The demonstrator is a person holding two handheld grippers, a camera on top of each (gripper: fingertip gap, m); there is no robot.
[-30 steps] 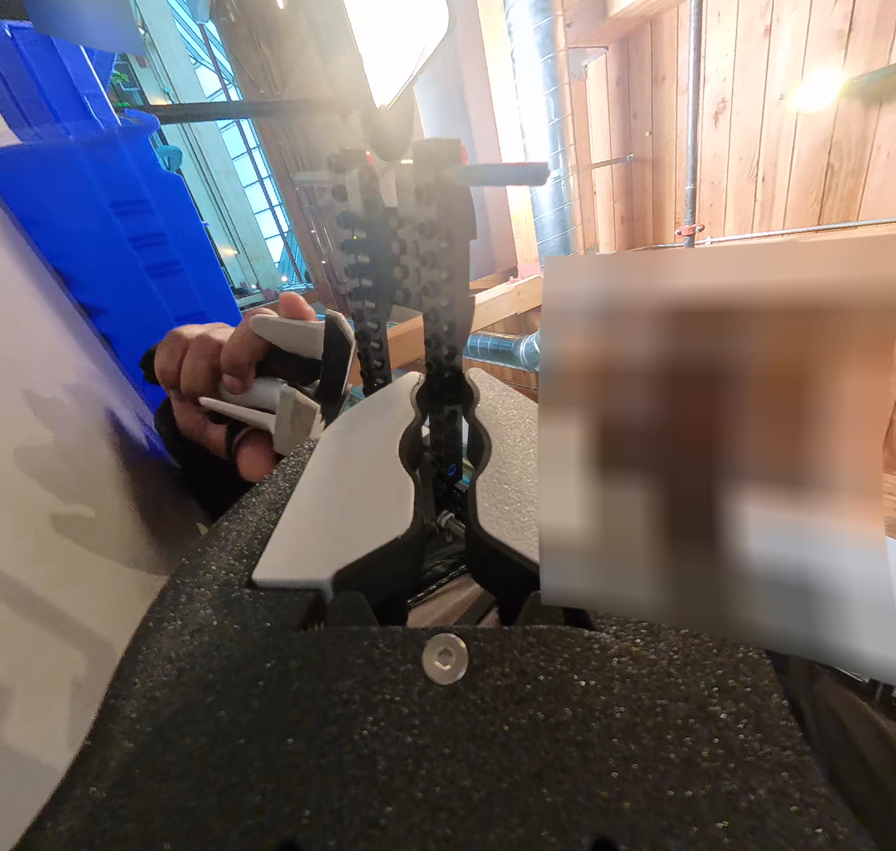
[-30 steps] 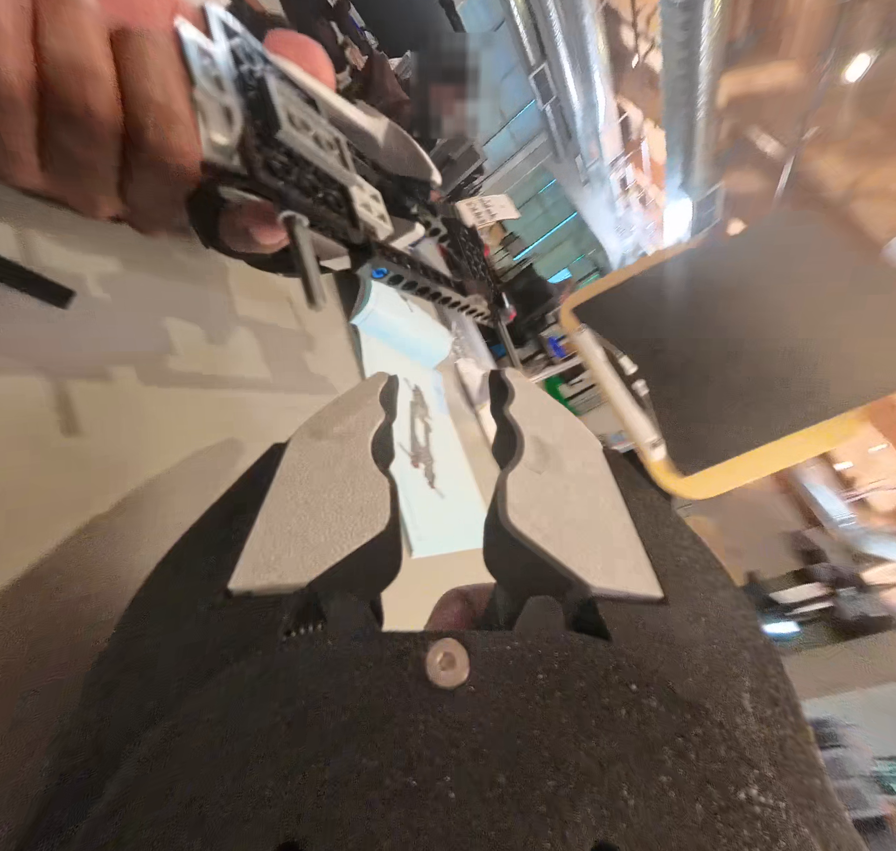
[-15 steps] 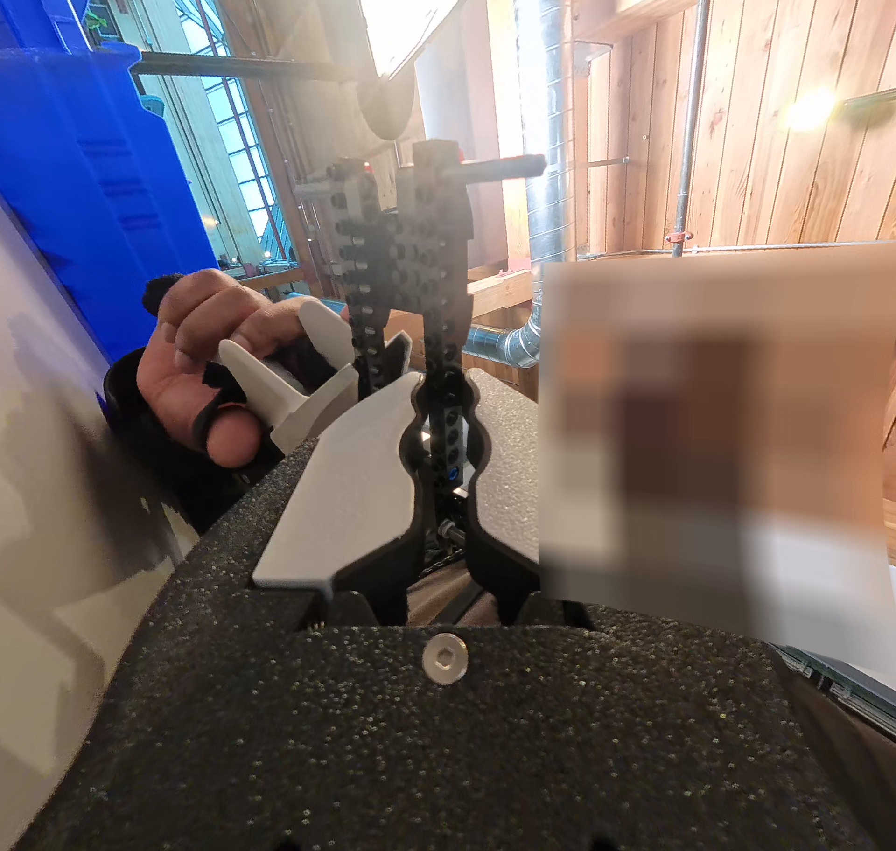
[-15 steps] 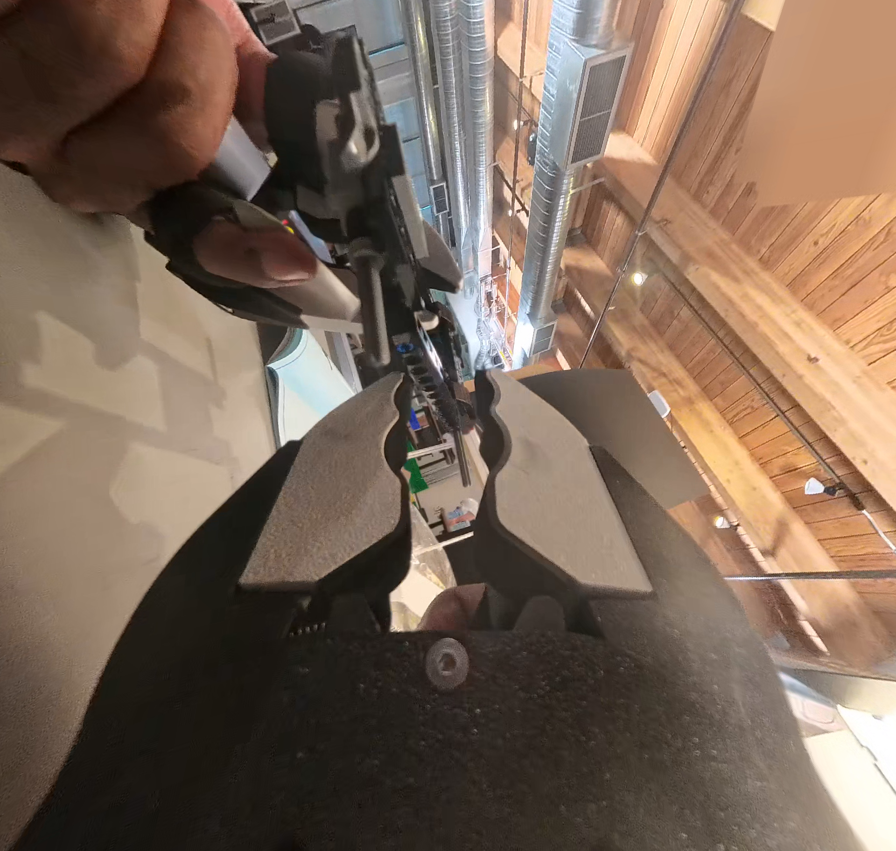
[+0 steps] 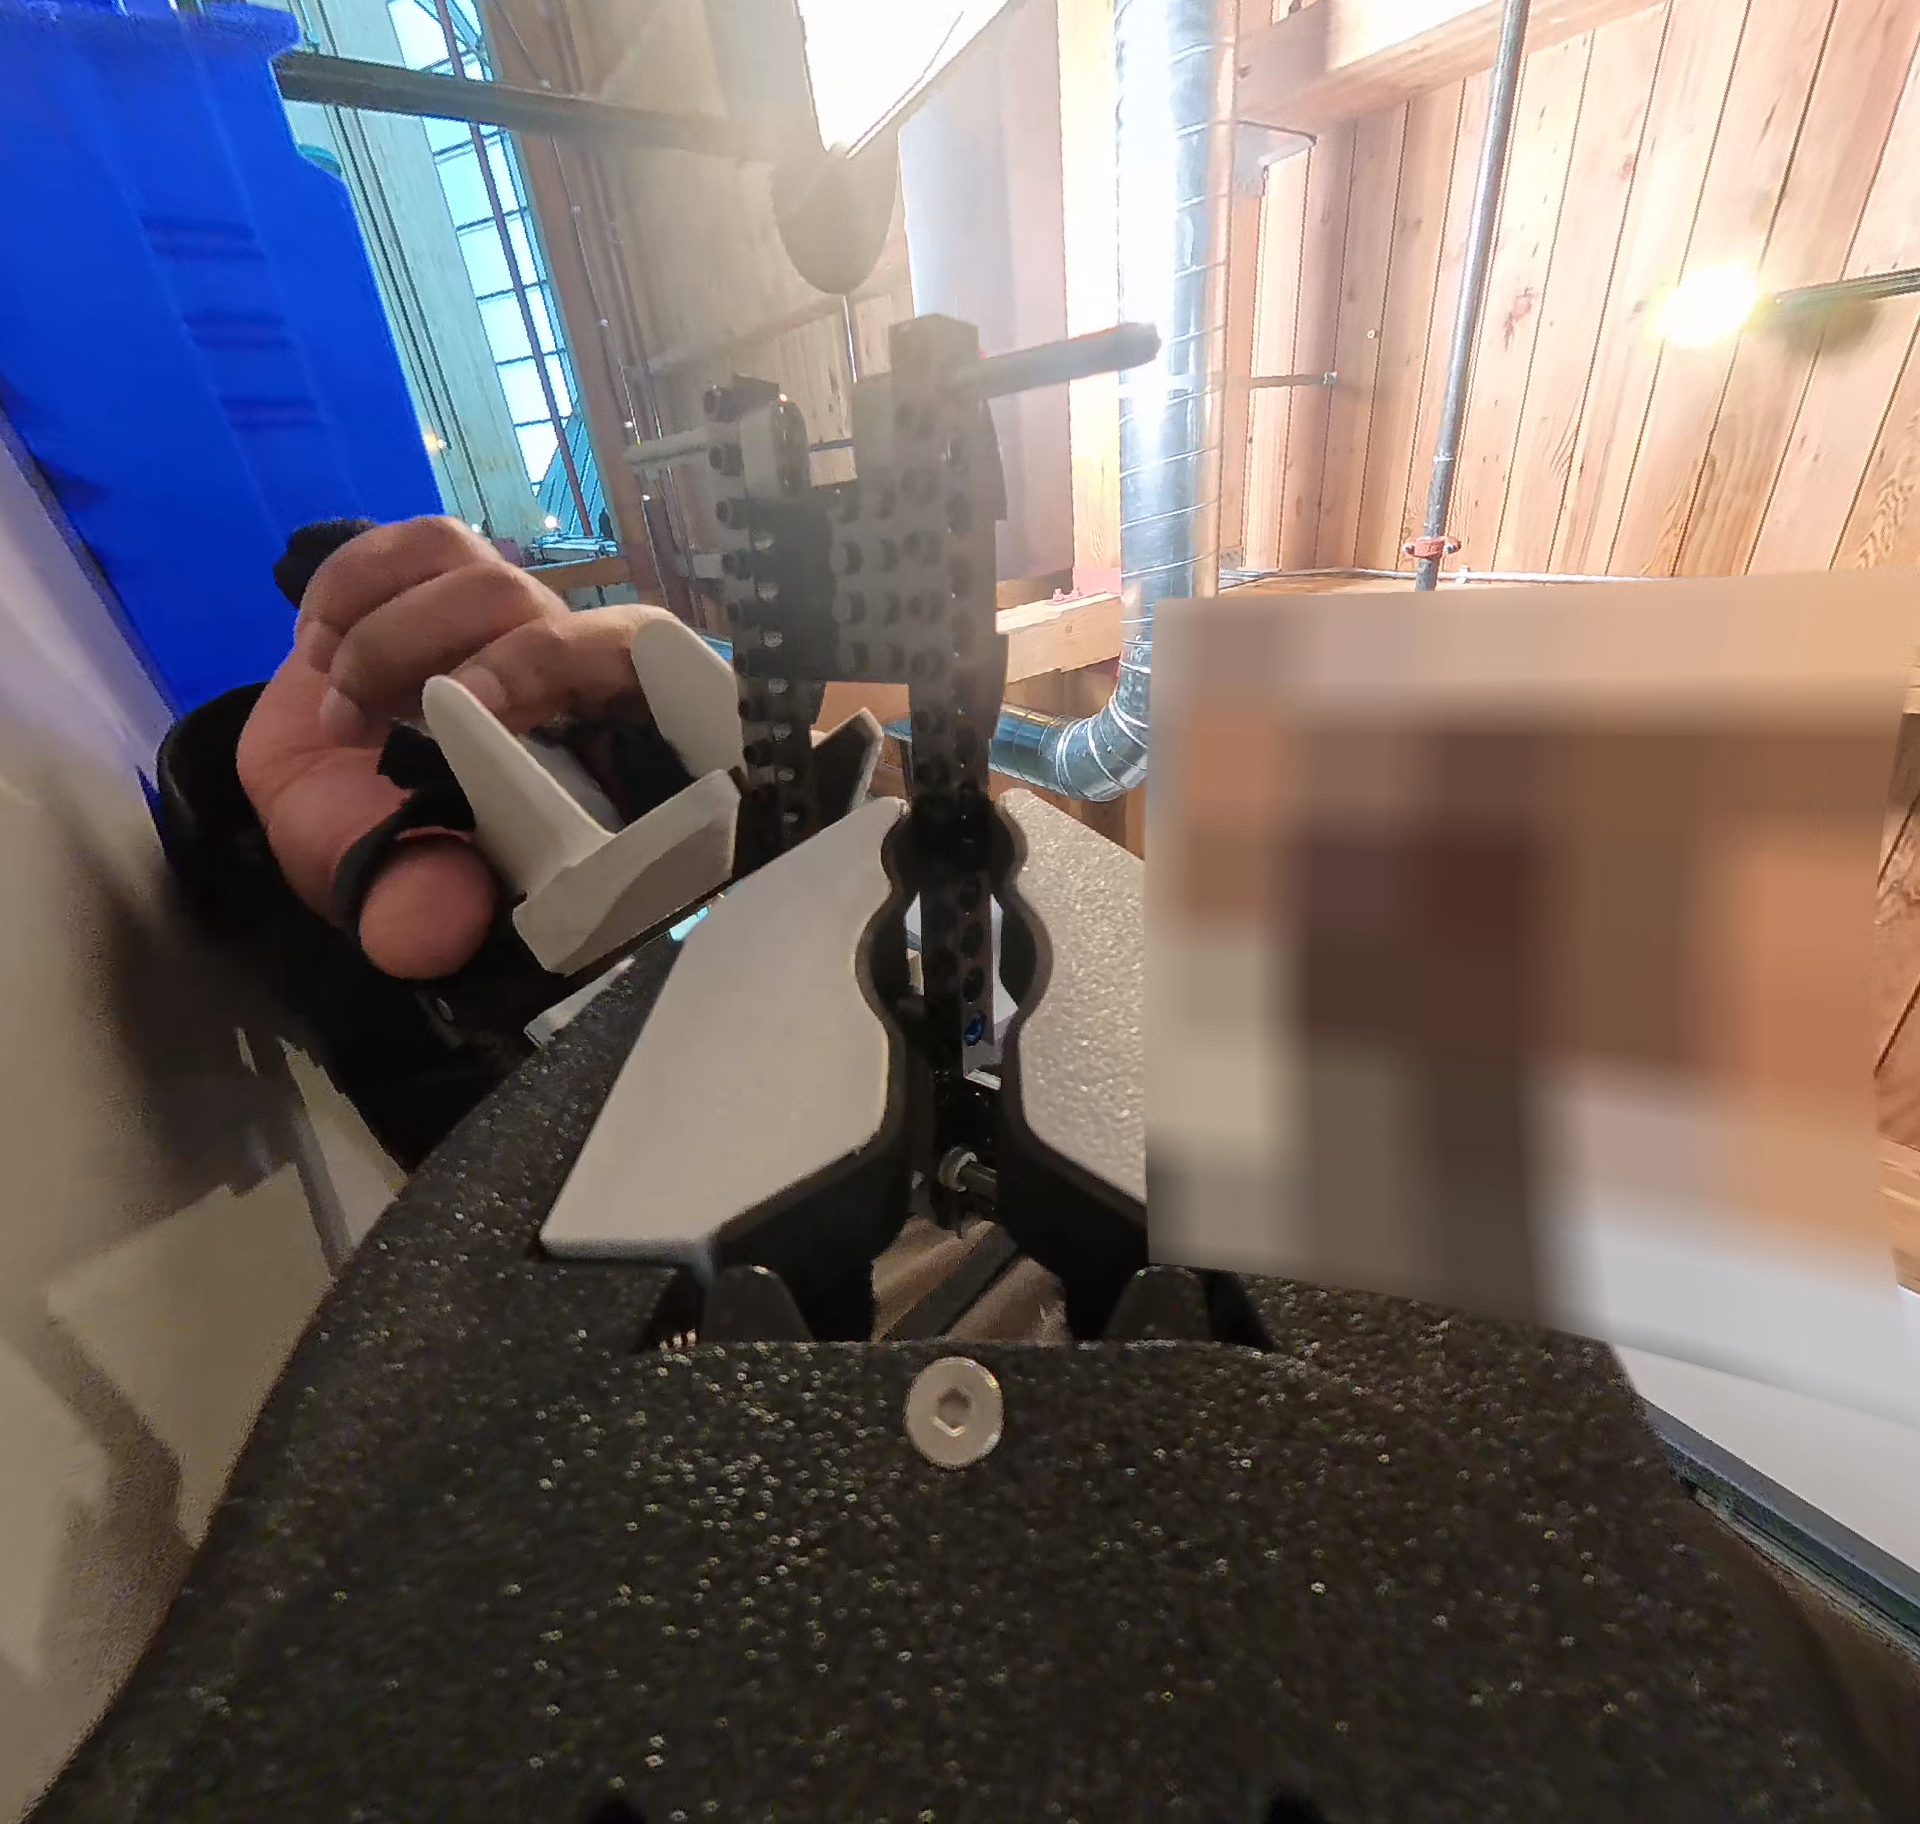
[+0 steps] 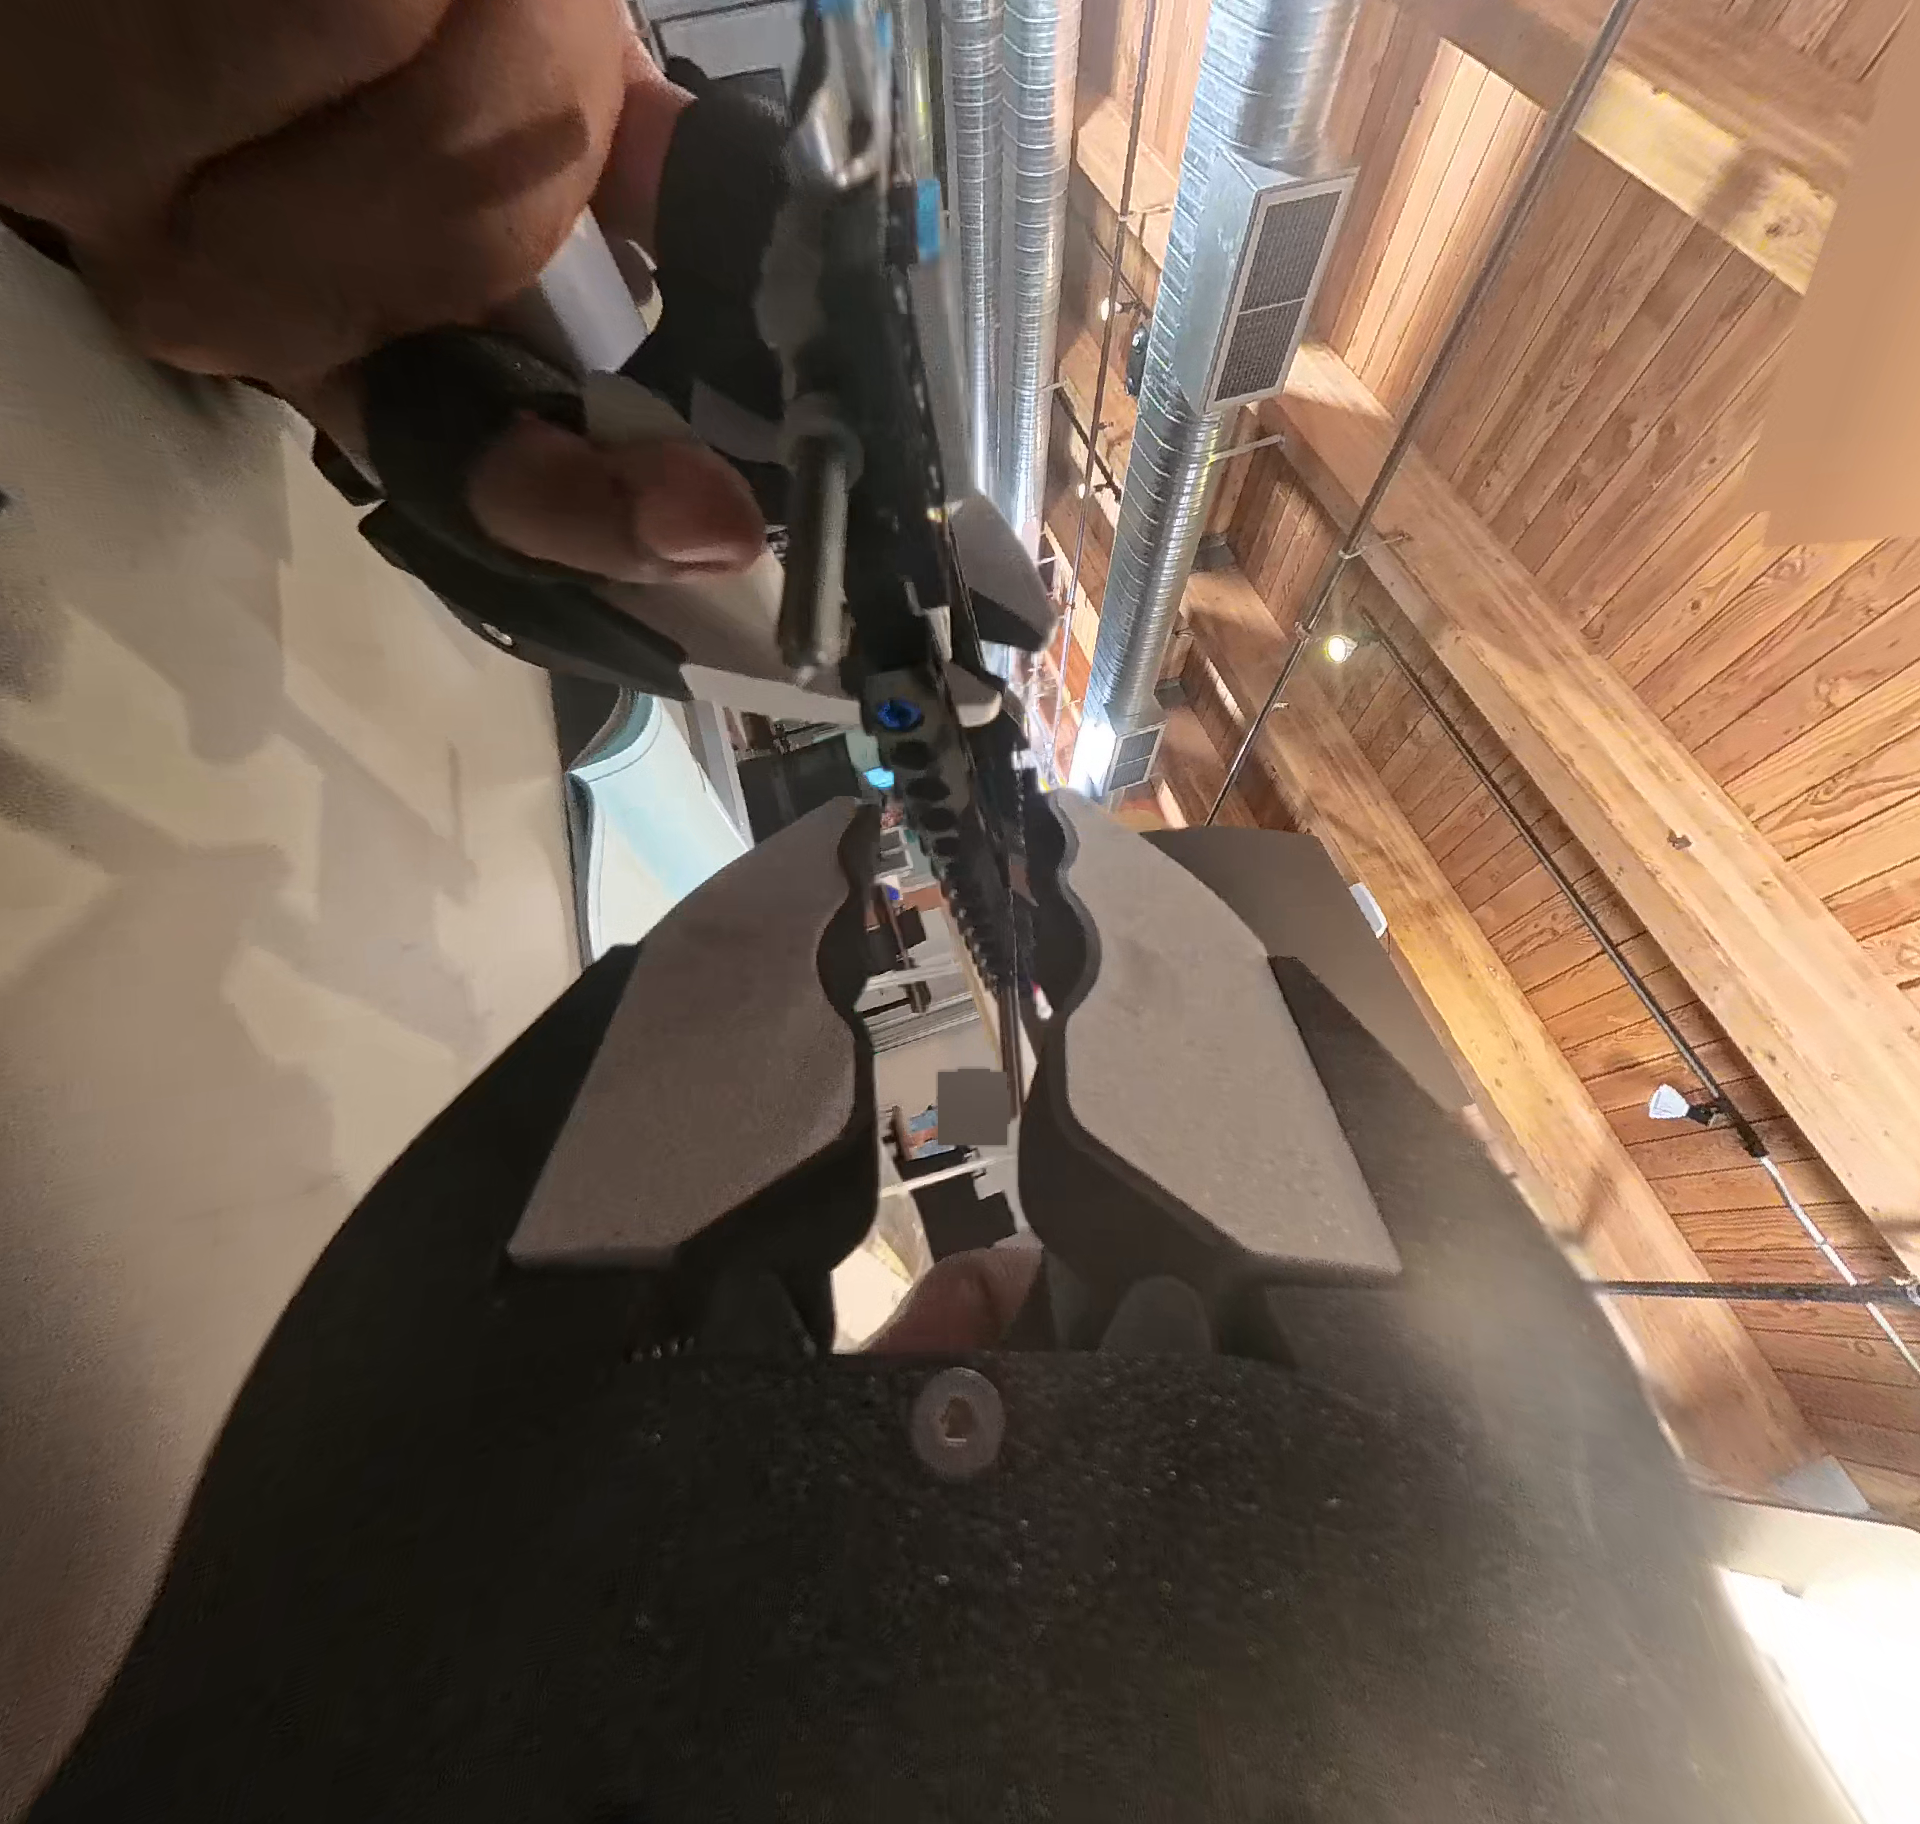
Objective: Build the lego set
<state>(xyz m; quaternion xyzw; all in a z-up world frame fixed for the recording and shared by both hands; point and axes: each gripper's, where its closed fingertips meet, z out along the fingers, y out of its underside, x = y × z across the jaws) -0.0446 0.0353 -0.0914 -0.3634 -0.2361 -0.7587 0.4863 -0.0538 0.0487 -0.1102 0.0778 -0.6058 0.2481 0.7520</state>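
Black and dark-grey, the holed building-brick assembly stands upright in front of the left gripper, whose jaws are pinching one of its long black beams, the pads pressed on either side of the beam. From the top of the assembly a dark axle sticks out to the right, with grey pieces on the other side. The right gripper shows in the left wrist view just to the left of the assembly, its pale fingers set on either side of the second, left-hand black beam, and a hand with a black strap is wrapped about its handle. In the right wrist view the same black beam runs slantwise between that gripper's grey pads; it lies against the right pad while a gap shows on the left, so these jaws stand partly spread about the beam rather than clamped on it. Behind the assembly are a blue plastic bin, a silver duct pipe and a wall of wooden planks.
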